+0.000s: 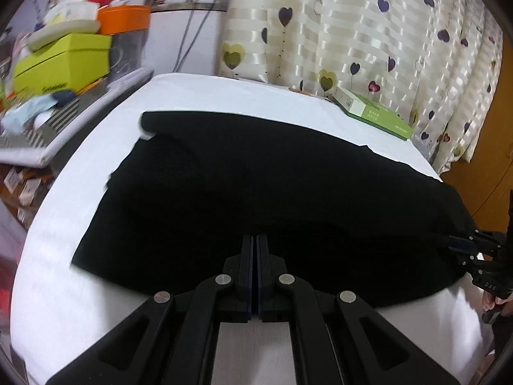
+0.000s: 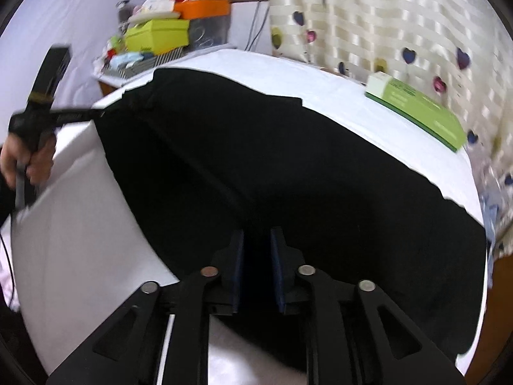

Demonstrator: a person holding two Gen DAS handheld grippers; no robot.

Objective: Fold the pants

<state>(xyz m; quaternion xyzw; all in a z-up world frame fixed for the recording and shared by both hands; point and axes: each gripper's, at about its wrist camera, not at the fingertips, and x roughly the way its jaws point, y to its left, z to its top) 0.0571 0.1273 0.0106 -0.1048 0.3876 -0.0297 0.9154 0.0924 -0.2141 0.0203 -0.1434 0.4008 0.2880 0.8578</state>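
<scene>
Left wrist view: our left gripper [image 1: 256, 240] jaws pressed together on near hem of black pants [image 1: 256, 186], spread across white tabletop [image 1: 57, 231]. We should lift both edges level. Green box [image 1: 373, 112] lettering unreadable.

Right wrist view: right gripper [image 2: 257, 240] jaws slightly apart, black cloth between them.

Left tool [image 1: 255, 240] clamped; right tool [image 2: 256, 240] slightly parted.

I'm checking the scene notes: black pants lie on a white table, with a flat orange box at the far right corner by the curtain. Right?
Not quite: the flat box by the curtain is green, as both wrist views show. The black pants do lie on the white table.
</scene>
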